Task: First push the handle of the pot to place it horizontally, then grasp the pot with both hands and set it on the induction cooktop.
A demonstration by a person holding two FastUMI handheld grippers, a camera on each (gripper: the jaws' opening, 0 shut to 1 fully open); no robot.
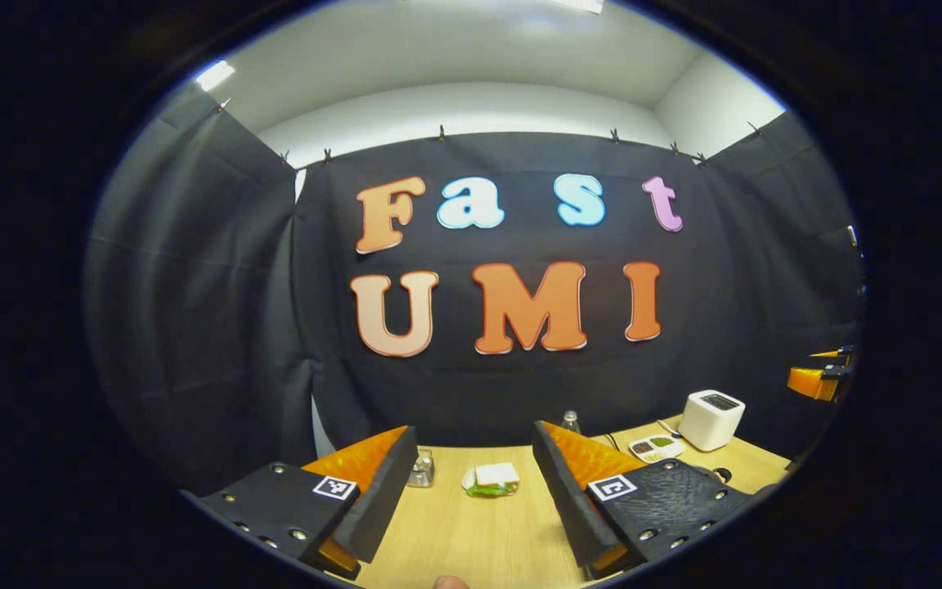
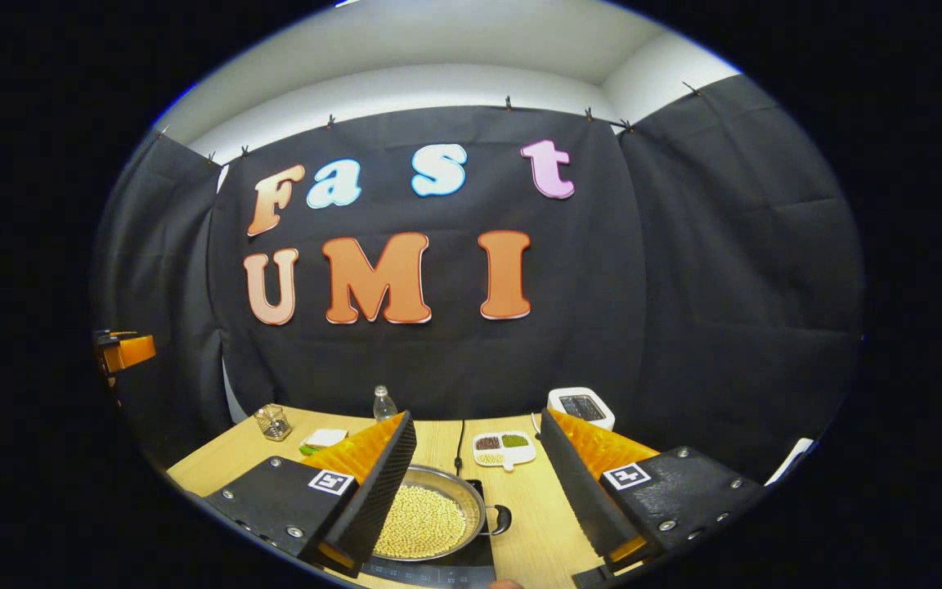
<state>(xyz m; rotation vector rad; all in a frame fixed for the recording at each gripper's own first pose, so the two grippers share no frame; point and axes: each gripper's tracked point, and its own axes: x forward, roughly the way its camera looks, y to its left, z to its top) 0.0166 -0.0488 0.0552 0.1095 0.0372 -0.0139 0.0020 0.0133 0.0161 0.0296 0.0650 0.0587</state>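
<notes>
The pot (image 2: pixel 430 515) is a shallow metal pan filled with pale beans. In the right gripper view it sits at 6 o'clock, just ahead of the right gripper (image 2: pixel 475 491) and partly hidden behind its left finger. It appears to rest on a dark flat slab (image 2: pixel 438 573), judged to be the cooktop, though the lower edge of the view cuts this off. A small loop handle (image 2: pixel 502 519) projects from the rim at the pot's 3 o'clock.

Handling judgement: the pot is rigid, and the bean load makes it fairly heavy and top-loose. The smooth metal rim is likely slippery. Take hold at opposite sides, at the handle and the far rim, and keep the pot level so that no beans spill.

The right gripper is open, its fingers spread wide with nothing between them. The left gripper (image 1: pixel 475 491) is likewise open and empty, above bare counter (image 1: pixel 479 540).

Beyond the pot, at 12 o'clock, the right gripper view shows a divided dish (image 2: pixel 504 447), a white appliance (image 2: pixel 581 406), a bottle (image 2: pixel 384 403) and a glass jar (image 2: pixel 272 421).

The left gripper view presents a wrapped item (image 1: pixel 491 480) ahead of the fingers. It also shows the other gripper at 3 o'clock, by the view's edge.
</notes>
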